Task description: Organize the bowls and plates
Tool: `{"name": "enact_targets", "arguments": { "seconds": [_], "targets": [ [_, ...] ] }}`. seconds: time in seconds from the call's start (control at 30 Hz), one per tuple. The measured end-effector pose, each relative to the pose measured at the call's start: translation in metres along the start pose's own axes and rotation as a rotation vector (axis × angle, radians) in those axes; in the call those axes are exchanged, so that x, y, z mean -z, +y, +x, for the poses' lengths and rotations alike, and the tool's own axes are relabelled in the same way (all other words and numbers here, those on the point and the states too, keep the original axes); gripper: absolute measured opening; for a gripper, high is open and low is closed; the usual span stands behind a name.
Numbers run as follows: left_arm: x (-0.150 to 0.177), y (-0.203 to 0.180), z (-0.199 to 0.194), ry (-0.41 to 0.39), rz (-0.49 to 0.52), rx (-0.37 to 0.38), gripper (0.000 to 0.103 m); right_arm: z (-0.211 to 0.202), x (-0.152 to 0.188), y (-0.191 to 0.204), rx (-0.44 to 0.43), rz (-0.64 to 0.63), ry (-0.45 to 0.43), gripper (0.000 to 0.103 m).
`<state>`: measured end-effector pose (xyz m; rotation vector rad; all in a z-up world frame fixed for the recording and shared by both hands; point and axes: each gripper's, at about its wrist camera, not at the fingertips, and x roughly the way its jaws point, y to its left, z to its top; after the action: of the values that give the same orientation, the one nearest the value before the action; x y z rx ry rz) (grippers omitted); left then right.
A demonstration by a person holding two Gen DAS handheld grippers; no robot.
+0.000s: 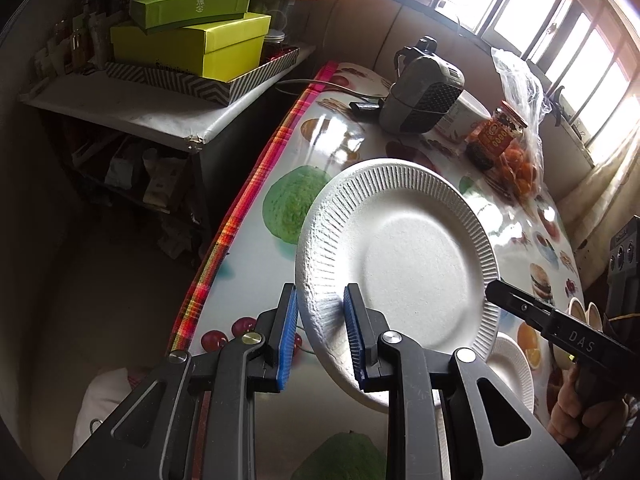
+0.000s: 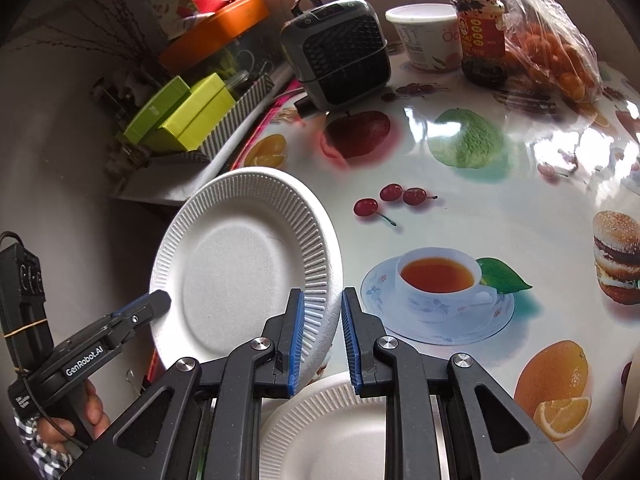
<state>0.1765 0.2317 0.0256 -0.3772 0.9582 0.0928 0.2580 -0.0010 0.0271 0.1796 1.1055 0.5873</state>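
A white ribbed paper plate (image 1: 404, 256) is held tilted above the table; it also shows in the right wrist view (image 2: 240, 264). My left gripper (image 1: 320, 320) has its blue pads on either side of the plate's near rim. My right gripper (image 2: 322, 332) straddles the opposite rim, its jaws a little apart, the left pad against the rim. The right gripper shows in the left wrist view (image 1: 496, 292), the left gripper in the right wrist view (image 2: 156, 304). A second white paper plate (image 2: 340, 428) lies flat on the table below; it also shows in the left wrist view (image 1: 516, 364).
The table wears a glossy fruit-print cloth (image 2: 460, 208). At its far side stand a grey heater (image 2: 340, 52), a white tub (image 2: 428, 36), a sauce jar (image 2: 480, 32) and a bag of oranges (image 2: 560, 52). A shelf with green boxes (image 1: 192, 36) stands left of the table.
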Motion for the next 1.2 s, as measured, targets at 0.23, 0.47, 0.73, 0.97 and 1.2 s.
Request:
{"name": "enact_targets", "arguments": {
  "seconds": [0.23, 0.47, 0.73, 0.97, 1.2],
  "targets": [
    [0.009, -0.014, -0.009, -0.007, 0.022, 0.014, 0.024, -0.020, 0.012, -0.007, 0.001, 0.006, -0.026, 0.019],
    [0.021, -0.030, -0.015, -0.009, 0.050, 0.029, 0.024, -0.038, 0.027, -0.017, 0.003, 0.027, -0.047, 0.019],
    [0.039, -0.050, -0.018, 0.001, 0.084, 0.051, 0.024, -0.060, 0.049, -0.035, 0.015, 0.058, -0.067, 0.019],
    [0.054, -0.067, -0.018, 0.016, 0.116, 0.069, 0.024, -0.077, 0.070, -0.051, 0.023, 0.091, -0.082, 0.019],
    [0.069, -0.082, -0.017, 0.033, 0.142, 0.082, 0.024, -0.089, 0.088, -0.065, 0.035, 0.117, -0.090, 0.019]
  ]
}}
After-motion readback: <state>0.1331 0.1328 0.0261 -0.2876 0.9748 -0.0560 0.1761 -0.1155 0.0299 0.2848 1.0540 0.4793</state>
